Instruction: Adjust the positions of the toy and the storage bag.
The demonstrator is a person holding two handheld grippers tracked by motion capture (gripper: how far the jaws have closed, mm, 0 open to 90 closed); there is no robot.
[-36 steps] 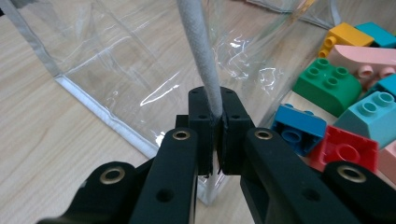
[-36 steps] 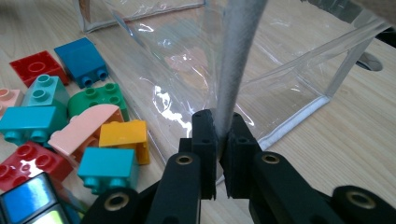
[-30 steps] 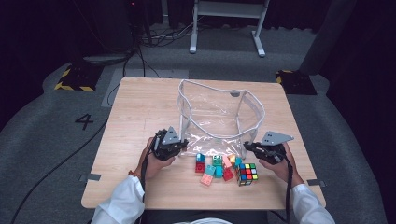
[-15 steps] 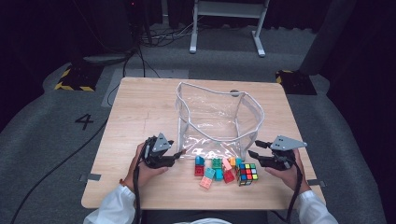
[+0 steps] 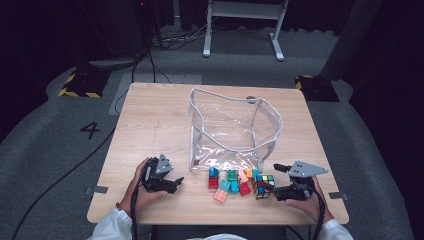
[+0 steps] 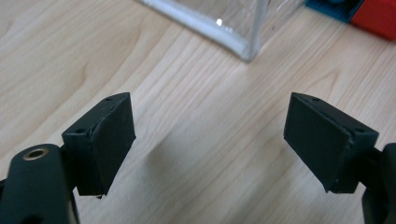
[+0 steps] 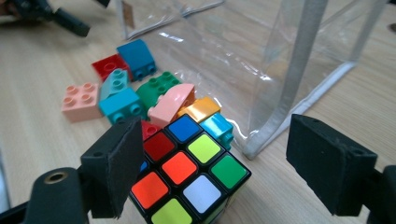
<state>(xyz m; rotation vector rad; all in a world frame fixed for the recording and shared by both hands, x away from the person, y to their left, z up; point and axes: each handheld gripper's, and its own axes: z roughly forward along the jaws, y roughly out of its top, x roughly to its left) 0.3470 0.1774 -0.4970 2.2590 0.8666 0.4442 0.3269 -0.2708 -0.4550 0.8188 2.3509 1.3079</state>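
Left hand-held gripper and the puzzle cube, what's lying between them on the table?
In the high view, the pile of toy bricks lies between the left hand-held gripper and the puzzle cube.

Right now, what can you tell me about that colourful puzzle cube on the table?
The puzzle cube is a black-framed twisting cube with scrambled stickers: red, orange, blue, lime, green and white on top. It looks like glossy plastic. It sits flat on the wooden table, at the right end of a heap of toy bricks, some crowding against it, just before the clear bag. The right tool is open beside it.
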